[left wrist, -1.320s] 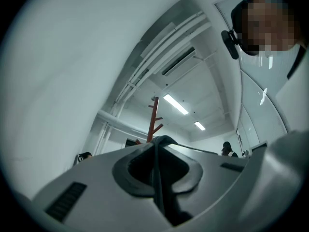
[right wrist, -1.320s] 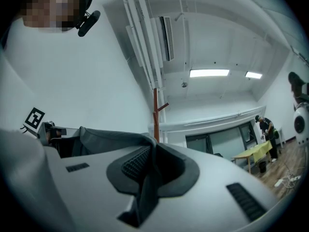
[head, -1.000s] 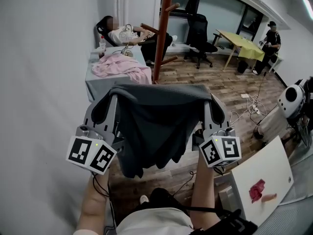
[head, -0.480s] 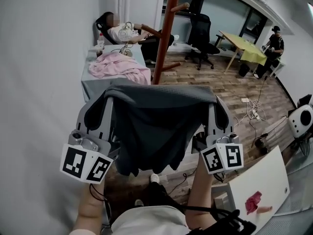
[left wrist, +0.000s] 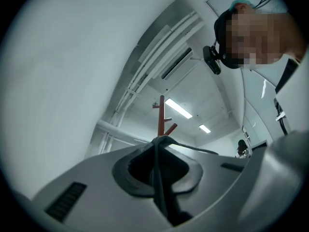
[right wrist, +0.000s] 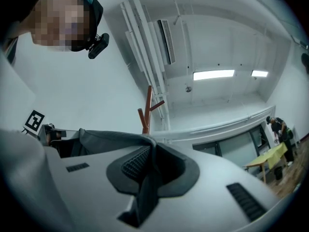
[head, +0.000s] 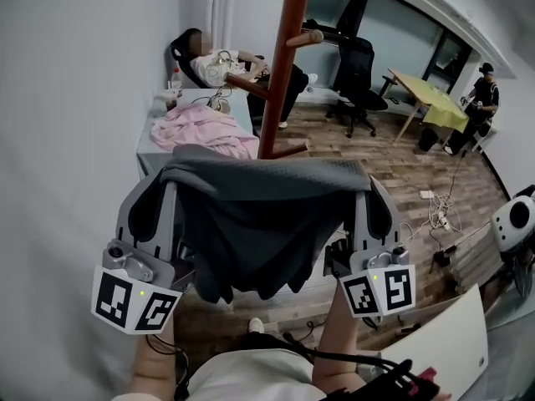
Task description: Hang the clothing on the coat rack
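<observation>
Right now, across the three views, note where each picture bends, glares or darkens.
Head view: fisheye bows the room's edges; the garment is dark, with few details. Left gripper view: black rounded corners, ceiling light blown out. Right gripper view: same corners, strip light glares, pipes curve.

Bright ceiling strip lights [right wrist: 213, 74], even indoor light, fisheye edges, dark vignette corners

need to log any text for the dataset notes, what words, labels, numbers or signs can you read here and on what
No readable words, numbers or brand names in any view.
left marker cube: black-and-white square patterns only, no letters.
right marker cube: the same, no letters.
dark grey garment: no print visible.
bottle: any print too small to read.
</observation>
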A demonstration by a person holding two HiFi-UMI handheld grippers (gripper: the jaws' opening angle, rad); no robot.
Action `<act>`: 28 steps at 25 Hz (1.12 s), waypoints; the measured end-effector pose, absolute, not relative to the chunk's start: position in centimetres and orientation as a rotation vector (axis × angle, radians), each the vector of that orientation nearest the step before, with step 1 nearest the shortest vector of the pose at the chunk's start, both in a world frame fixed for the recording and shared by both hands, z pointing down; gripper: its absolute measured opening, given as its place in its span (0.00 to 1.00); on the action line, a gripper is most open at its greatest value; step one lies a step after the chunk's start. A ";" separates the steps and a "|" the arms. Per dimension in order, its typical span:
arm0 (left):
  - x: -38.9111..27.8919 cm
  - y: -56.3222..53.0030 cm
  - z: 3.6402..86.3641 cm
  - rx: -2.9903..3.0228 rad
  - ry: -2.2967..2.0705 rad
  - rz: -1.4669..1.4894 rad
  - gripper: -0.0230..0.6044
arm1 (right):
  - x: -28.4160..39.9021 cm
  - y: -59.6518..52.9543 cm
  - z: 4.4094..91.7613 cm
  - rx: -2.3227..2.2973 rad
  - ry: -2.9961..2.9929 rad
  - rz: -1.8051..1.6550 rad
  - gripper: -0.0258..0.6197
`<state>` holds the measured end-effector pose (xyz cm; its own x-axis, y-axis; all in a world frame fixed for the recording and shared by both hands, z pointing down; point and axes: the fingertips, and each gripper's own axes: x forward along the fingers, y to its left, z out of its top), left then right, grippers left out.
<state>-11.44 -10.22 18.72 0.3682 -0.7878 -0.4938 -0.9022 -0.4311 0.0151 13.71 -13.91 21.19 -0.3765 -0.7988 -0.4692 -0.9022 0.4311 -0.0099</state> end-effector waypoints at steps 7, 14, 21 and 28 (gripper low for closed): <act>-11.9 -12.8 16.6 -2.193 1.547 0.629 0.08 | 13.4 -16.1 18.8 -1.288 2.324 0.473 0.10; -14.4 -15.7 14.4 -2.143 1.518 0.638 0.08 | 11.1 -17.0 17.4 -1.231 2.302 0.547 0.10; -16.1 -17.2 11.4 -2.150 1.456 0.667 0.08 | 9.1 -16.1 16.0 -1.164 2.313 0.580 0.10; -17.8 -20.4 8.7 -2.172 1.423 0.651 0.08 | 6.5 -16.2 15.5 -1.049 2.381 0.532 0.10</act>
